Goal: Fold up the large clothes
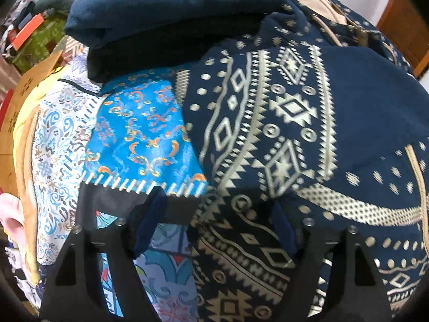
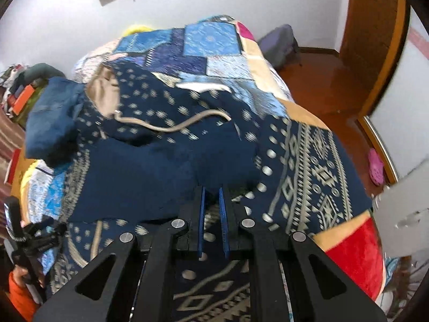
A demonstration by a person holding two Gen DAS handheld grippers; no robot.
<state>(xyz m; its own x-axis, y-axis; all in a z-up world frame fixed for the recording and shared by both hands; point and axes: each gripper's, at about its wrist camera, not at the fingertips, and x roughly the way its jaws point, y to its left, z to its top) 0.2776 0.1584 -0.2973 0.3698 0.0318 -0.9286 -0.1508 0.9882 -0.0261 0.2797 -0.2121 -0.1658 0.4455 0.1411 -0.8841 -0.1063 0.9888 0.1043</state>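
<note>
big dark blue hoodie (image 2: 161, 166) with pale zigzag and diamond pattern lies spread on bed, over patchwork quilt (image 2: 211, 40). tan cord (image 2: 171, 126) curls across it near hood. left hand-held gripper (image 1: 214, 214) hangs just above hoodie edge, fingers wide apart, nothing between them. right hand-held gripper (image 2: 213, 196) clenched tight, blue pads nearly together, tips at plain blue fold of hoodie; cannot tell if cloth is pinched. folded plain blue cloth (image 1: 166, 13) sits on bed beside hoodie. pink shoe (image 2: 375, 166) on wood floor.
</note>
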